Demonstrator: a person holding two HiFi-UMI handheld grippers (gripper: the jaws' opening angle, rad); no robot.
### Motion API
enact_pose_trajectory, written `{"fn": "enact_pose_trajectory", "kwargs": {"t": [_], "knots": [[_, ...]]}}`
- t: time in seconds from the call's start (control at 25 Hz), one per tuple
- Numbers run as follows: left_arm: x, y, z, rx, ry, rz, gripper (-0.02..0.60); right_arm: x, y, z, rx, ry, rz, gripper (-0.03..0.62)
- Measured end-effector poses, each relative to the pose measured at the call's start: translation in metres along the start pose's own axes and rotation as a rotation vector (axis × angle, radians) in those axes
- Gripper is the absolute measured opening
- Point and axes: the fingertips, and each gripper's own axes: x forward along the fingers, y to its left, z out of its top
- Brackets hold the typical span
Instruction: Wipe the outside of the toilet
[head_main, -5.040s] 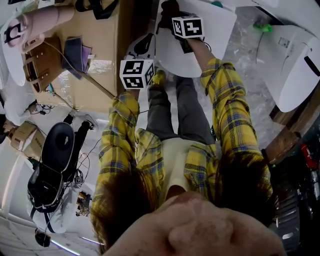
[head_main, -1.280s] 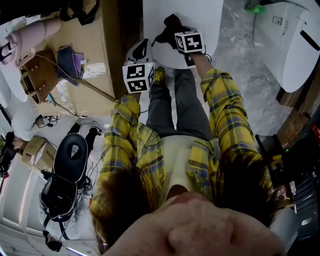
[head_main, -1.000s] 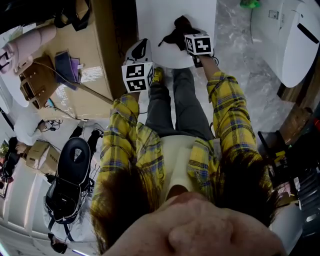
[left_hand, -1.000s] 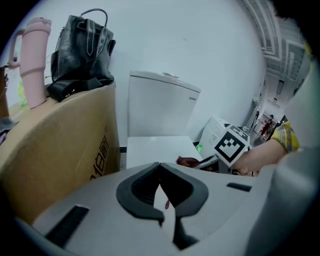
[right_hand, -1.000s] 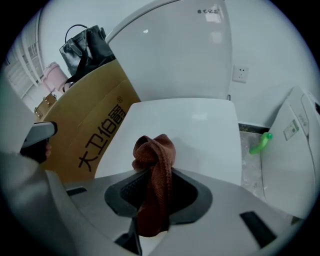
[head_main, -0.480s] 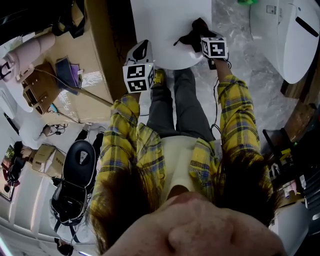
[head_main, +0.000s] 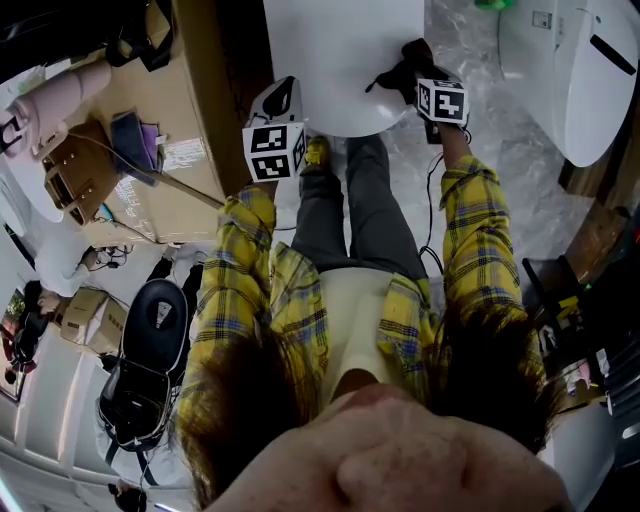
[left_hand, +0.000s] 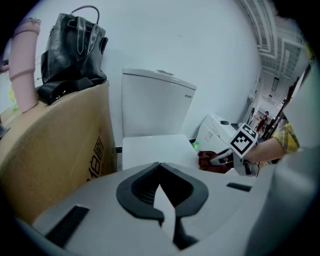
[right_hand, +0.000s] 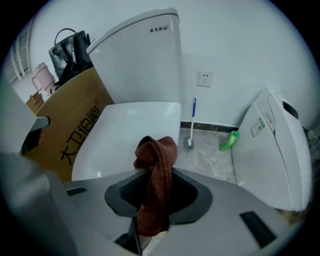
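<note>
The white toilet (right_hand: 135, 65) stands with its lid (head_main: 340, 60) down, tank against the wall. My right gripper (right_hand: 152, 200) is shut on a brown cloth (right_hand: 156, 160) that bunches above its jaws. In the head view that cloth (head_main: 398, 70) lies at the lid's right front edge, under my right gripper (head_main: 415, 82). My left gripper (head_main: 283, 105) hovers at the lid's left front corner. Its jaws (left_hand: 161, 192) are shut with nothing in them. From the left gripper view, the right gripper (left_hand: 239, 146) and cloth (left_hand: 210, 161) show beside the lid (left_hand: 152, 149).
A tall cardboard box (left_hand: 55, 145) with a black handbag (left_hand: 75, 50) on top stands close on the toilet's left. On the right are a toilet brush (right_hand: 192, 122), a green bottle (right_hand: 228, 141) and a second white toilet body (right_hand: 272, 150). An office chair (head_main: 150, 330) stands behind.
My right gripper has carried the cloth from the middle of the lid's front to its right edge. The left gripper has stayed at the left corner.
</note>
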Motion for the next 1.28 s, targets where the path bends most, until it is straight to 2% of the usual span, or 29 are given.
{"fn": "enact_pose_trajectory", "kwargs": {"t": [0.2,0.4,0.64,1.04,1.28], "knots": [[-0.009,0.007,0.0,-0.01,-0.005,0.008,0.006,-0.027,0.026,0.013,-0.017,-0.075,0.048,0.121],[-0.018,0.013,-0.004,-0.031,-0.013,0.021,0.006,-0.053,0.082,0.032,-0.06,-0.165,0.153,0.121],[-0.032,0.02,-0.013,-0.07,-0.025,0.046,0.006,-0.069,0.152,0.038,-0.088,-0.202,0.293,0.123],[-0.05,0.027,-0.029,-0.1,-0.028,0.085,0.006,-0.061,0.24,0.027,-0.13,-0.174,0.459,0.122],[-0.056,0.027,-0.039,-0.112,-0.024,0.097,0.006,-0.036,0.274,0.002,-0.135,-0.088,0.512,0.123]]}}
